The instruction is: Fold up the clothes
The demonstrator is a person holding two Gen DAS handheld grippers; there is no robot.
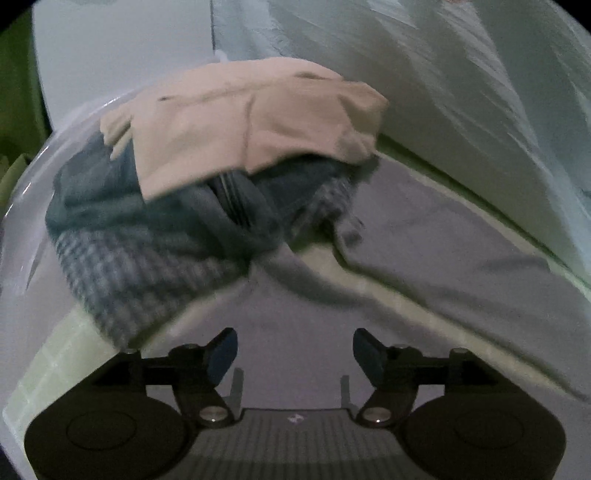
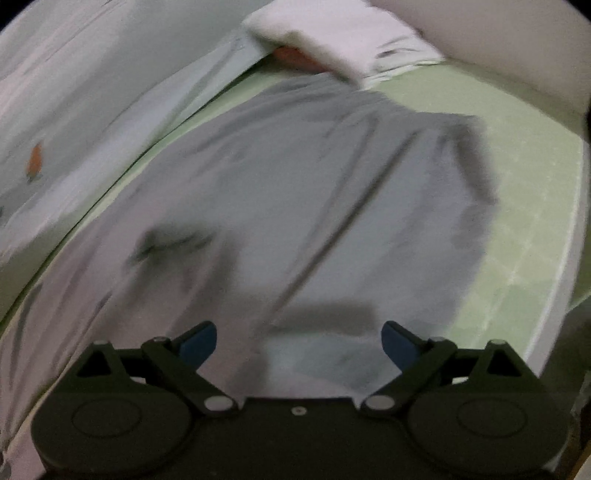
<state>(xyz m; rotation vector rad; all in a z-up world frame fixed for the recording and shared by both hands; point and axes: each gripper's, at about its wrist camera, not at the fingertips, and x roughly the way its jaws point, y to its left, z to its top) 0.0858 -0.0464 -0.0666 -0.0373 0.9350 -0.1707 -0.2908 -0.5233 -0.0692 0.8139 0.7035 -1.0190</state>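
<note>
A grey garment (image 2: pixel 295 192) lies spread out on a pale green bed sheet (image 2: pixel 517 192), with a long crease down its middle. Its left part (image 1: pixel 424 258) shows in the left wrist view, rumpled near a pile of clothes. That pile has a beige garment (image 1: pixel 240 122) on top, dark blue-grey fabric (image 1: pixel 155 206) under it and a checked cloth (image 1: pixel 140 280) at the front. My left gripper (image 1: pixel 293 356) hangs open over the grey garment with nothing between its fingers. My right gripper (image 2: pixel 299 343) is open too, above the garment's near edge, holding nothing.
A white quilt (image 1: pixel 461 92) is bunched along the far side of the bed, with a small orange print (image 2: pixel 35 162) on it. A white pillow (image 2: pixel 332 33) lies at the head end. The pile of clothes sits in a white rounded tub (image 1: pixel 22 229) at the left.
</note>
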